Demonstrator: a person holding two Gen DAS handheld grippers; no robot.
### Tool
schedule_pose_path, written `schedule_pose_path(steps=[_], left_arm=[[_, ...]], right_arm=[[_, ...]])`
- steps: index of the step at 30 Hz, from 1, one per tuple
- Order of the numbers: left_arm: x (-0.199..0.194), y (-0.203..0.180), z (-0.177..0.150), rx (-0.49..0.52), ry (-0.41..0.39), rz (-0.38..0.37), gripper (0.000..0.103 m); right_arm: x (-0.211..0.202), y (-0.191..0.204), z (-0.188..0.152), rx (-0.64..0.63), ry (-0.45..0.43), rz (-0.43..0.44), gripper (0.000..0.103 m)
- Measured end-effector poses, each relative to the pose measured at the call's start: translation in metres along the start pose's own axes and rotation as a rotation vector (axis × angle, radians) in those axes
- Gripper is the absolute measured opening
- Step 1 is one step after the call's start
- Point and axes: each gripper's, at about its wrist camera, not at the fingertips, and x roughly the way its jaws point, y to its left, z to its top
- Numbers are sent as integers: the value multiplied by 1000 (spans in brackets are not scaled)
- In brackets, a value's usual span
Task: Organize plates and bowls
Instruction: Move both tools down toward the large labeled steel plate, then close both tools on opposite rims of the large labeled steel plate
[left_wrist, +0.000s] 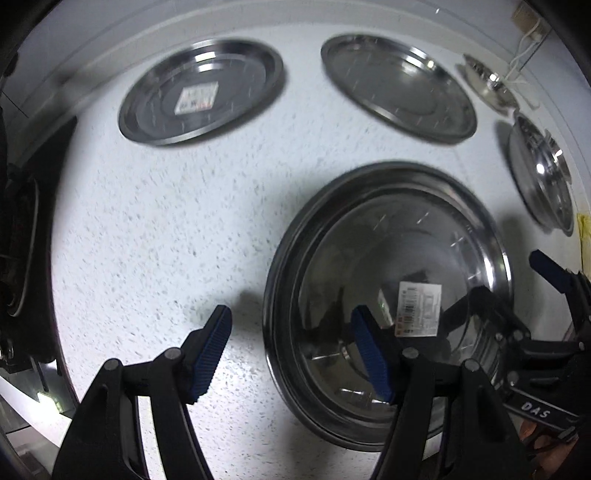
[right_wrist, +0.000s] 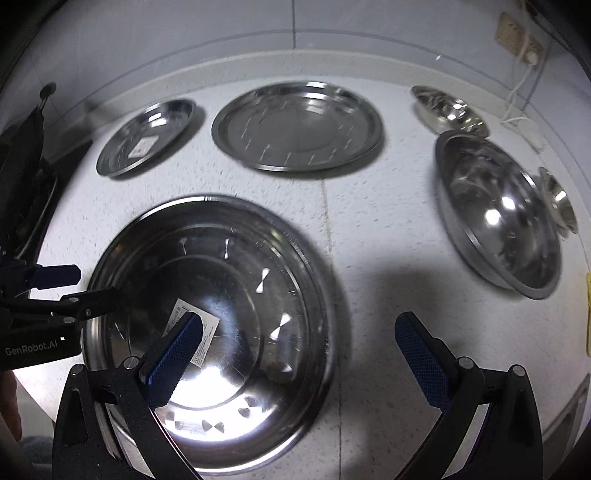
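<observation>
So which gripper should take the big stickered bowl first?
Either, narrowly left: the left gripper and right gripper each stand open astride opposite rims of the big bowl, but the left's straddle looks squarer.

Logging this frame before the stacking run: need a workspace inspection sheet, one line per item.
Surface: white speckled countertop, bare between dishes.
Job's things: large steel basin with label nearest; two flat steel plates behind; steel bowls at right.
Clutter: nothing seen.
Grippers: left tool and right tool both open, each astride the basin rim, holding nothing.
Cables: white cord from wall socket.
Surroundings: grey tiled wall.
</observation>
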Motion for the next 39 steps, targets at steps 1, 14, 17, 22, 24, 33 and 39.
schedule_pose_path(steps=[1,14,17,22,24,33,39], left_arm=[[6,1,1,-7,31,6,65],[5,21,13,-53,40,-40,14],[1,24,9,-44,37,-29,14],[-20,29,1,-50,17,-10,13],[-27,35,-4,-57,2,-5,13],[-62,99,-24,-145,-59,40,13],[-64,149,-47,-230,-67,88,13]], right_arm=[[4,2,1,-4,14,1,88],[18,-5,10,38,108,-8,18],[18,-6,11,37,121,-7,18],[20,-1,13,31,137,-13,16],[19,3,14,28,138,-13,15],[6,55,37,-58,103,35,15],[17,112,49,-152,117,91,15]])
